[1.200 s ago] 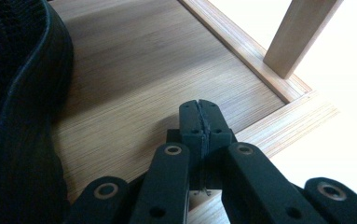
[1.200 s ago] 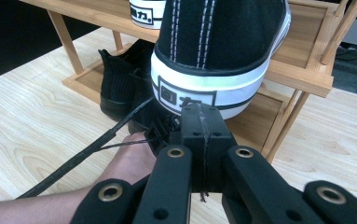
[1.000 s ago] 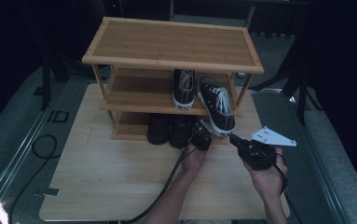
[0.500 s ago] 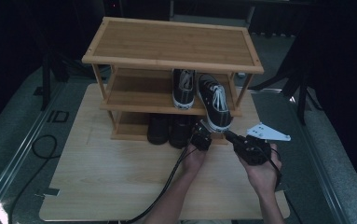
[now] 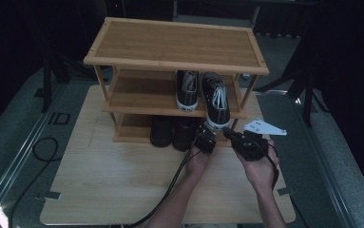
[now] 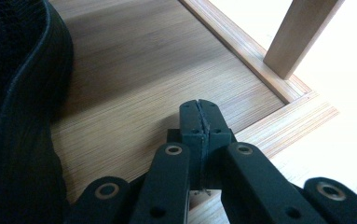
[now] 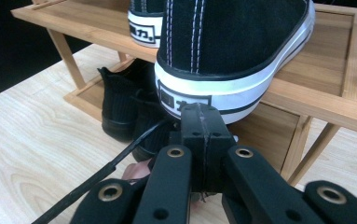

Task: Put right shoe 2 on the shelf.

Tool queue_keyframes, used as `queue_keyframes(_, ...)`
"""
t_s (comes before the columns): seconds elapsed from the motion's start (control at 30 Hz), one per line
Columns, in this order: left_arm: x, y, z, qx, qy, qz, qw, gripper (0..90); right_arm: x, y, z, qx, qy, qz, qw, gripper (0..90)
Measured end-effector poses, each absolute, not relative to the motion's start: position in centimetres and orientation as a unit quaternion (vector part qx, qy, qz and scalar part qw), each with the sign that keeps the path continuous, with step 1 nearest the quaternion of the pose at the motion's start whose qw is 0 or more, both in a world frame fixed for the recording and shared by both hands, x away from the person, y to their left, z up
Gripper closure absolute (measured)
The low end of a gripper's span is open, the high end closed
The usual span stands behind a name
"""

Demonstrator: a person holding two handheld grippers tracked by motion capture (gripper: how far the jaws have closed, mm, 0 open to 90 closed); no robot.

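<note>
Right gripper view alone reveals right tongs (image 7: 203,122) touching sneaker (image 7: 232,56).

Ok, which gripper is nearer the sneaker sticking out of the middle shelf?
Right. The right gripper is shut, at the sneaker's heel. The left gripper, also shut, is lower, over the bottom shelf beside a black shoe.

table (image 5: 103,190): pale wood board, lying under the rack, light grain showing
floor (image 5: 8,142): grey carpet, running along both sides of table
rail (image 5: 23,156): shiny metal strip, catching glare at left edge
cable (image 5: 39,156): black, looping on left carpet
surroundings: sitting in darkness, black stands (image 5: 308,80) rising at right
light: falling from above, centre lit
</note>
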State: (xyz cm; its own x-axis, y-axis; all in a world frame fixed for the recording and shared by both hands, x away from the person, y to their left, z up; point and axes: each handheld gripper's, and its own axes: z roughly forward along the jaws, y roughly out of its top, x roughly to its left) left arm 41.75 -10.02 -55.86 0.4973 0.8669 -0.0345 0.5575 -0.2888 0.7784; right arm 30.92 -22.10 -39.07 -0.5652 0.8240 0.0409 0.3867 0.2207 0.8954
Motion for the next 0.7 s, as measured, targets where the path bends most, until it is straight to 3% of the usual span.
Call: queue_keyframes(0.7,41.7,-10.1,-55.8,0.777,0.462,0.205,0.375,90.0,32.8,-21.0,-39.3,0.412,0.743,0.471,0.237,90.0)
